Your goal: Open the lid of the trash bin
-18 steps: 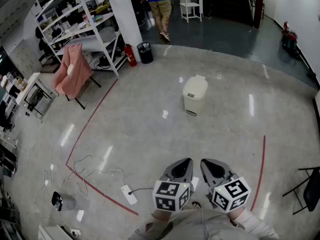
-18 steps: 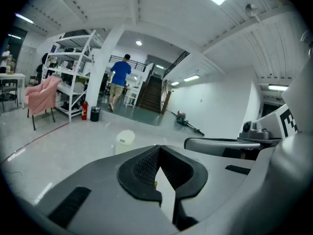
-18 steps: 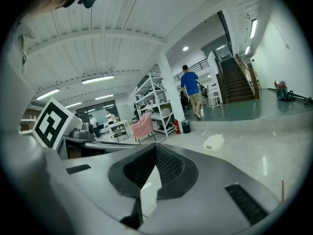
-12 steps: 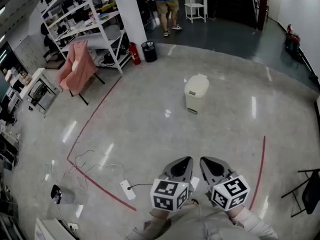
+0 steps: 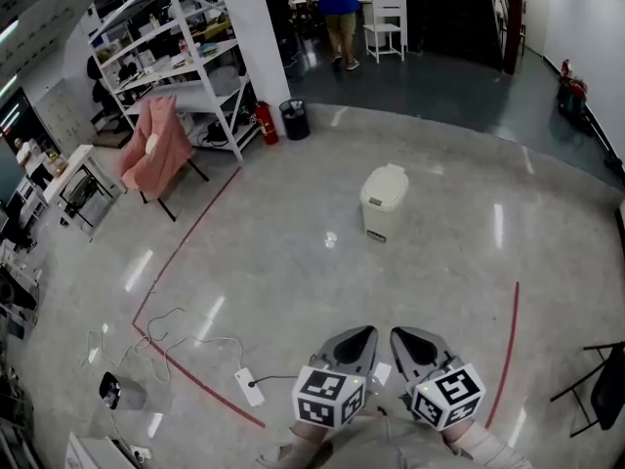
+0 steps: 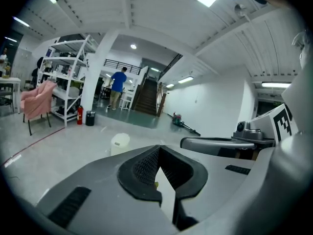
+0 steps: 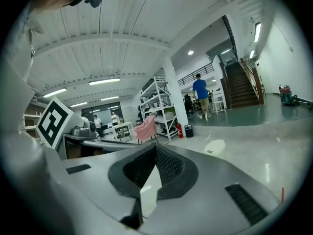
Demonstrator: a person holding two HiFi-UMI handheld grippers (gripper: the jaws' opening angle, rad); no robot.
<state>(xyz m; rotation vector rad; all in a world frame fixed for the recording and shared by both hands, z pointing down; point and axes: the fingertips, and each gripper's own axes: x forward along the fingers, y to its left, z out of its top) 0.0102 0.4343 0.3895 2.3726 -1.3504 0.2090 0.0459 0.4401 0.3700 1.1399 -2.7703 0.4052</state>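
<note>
A cream trash bin (image 5: pixel 384 200) with its lid down stands alone on the shiny grey floor, well ahead of me. It shows small in the left gripper view as the bin (image 6: pixel 120 143) and in the right gripper view as the bin (image 7: pixel 214 146). My left gripper (image 5: pixel 363 333) and right gripper (image 5: pixel 400 333) are held side by side close to my body, far short of the bin. Each is shut with nothing in it: the left gripper (image 6: pixel 159 148) and the right gripper (image 7: pixel 156 146) show their pads meeting at the tips.
White shelving (image 5: pixel 186 57), a pink chair (image 5: pixel 154 145), a fire extinguisher (image 5: pixel 261 120) and a small black bin (image 5: pixel 292 118) stand at the back left. A red floor line (image 5: pixel 176 247) and a power strip with cable (image 5: pixel 248 382) lie left. A black chair (image 5: pixel 601 379) stands right. A person (image 5: pixel 337 8) walks far off.
The head view has shifted forward, so the trash bin sits slightly lower in the picture. The far person has walked further away. Both grippers stay shut in the same place.
</note>
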